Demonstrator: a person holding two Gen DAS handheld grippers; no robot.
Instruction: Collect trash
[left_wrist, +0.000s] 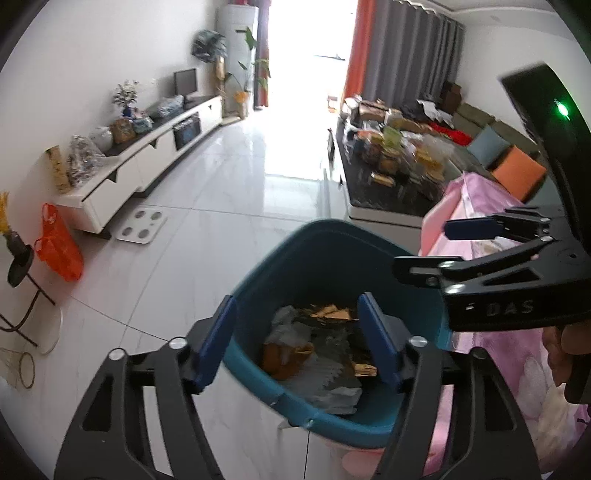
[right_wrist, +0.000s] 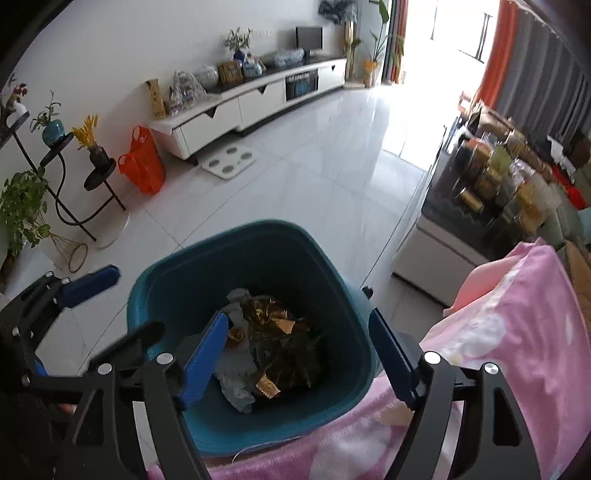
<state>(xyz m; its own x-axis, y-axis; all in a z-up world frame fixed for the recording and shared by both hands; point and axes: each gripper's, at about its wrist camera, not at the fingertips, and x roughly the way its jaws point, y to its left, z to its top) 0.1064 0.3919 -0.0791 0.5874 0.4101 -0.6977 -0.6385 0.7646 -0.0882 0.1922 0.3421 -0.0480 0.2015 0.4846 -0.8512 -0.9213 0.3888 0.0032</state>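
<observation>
Trash (right_wrist: 273, 343) lies deep in the bin (right_wrist: 177, 280) on the floor, beside the pink cloth (right_wrist: 517, 332). Both claws hang over the bin, tipped down, wide and holding nothing. I think the right claw (right_wrist: 299, 354) or left claw (left_wrist: 297, 343) could bump the rim and tip the bin, since both are close.

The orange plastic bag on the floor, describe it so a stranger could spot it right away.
Follow the long white TV cabinet along the wall to its near end. The orange bag stands on the tiled floor there, between the cabinet and the black plant stand. It is the only bright orange thing on the floor.
</observation>
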